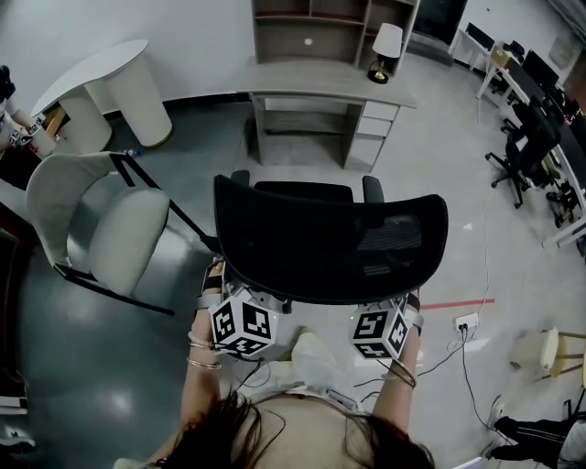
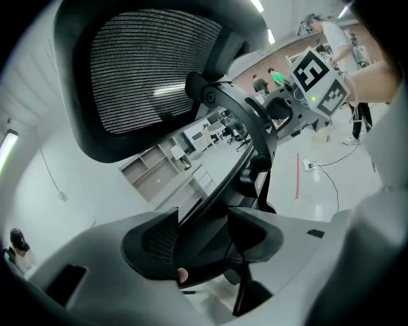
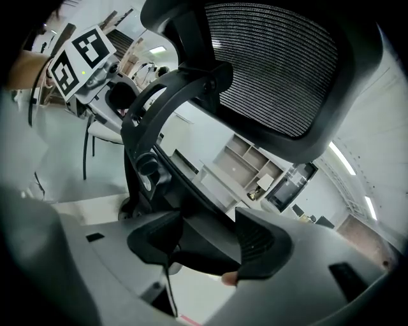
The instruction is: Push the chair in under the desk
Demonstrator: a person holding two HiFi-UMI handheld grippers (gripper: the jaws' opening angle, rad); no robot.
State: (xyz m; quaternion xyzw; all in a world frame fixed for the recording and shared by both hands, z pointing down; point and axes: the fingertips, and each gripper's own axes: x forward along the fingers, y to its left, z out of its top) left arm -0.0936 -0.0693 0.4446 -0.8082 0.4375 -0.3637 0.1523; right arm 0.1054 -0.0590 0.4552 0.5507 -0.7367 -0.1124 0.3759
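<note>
The black mesh office chair (image 1: 330, 243) stands in the middle of the floor with its back toward me, facing the grey desk (image 1: 330, 87) some way beyond it. Both grippers sit at the backrest's lower edge; in the head view only their marker cubes show, the left one (image 1: 243, 325) and the right one (image 1: 380, 332). In the left gripper view my left gripper (image 2: 204, 235) is shut on the chair's black back frame (image 2: 245, 121). In the right gripper view my right gripper (image 3: 207, 239) is shut on the same frame (image 3: 159, 108) from the other side.
A pale shell chair (image 1: 110, 229) stands close at the left, with a round white table (image 1: 110, 82) behind it. A lamp (image 1: 385, 50) stands on the desk under a shelf unit (image 1: 311, 27). A power strip (image 1: 465, 322) with cables, a stool (image 1: 536, 348) and office chairs (image 1: 526, 147) are at the right.
</note>
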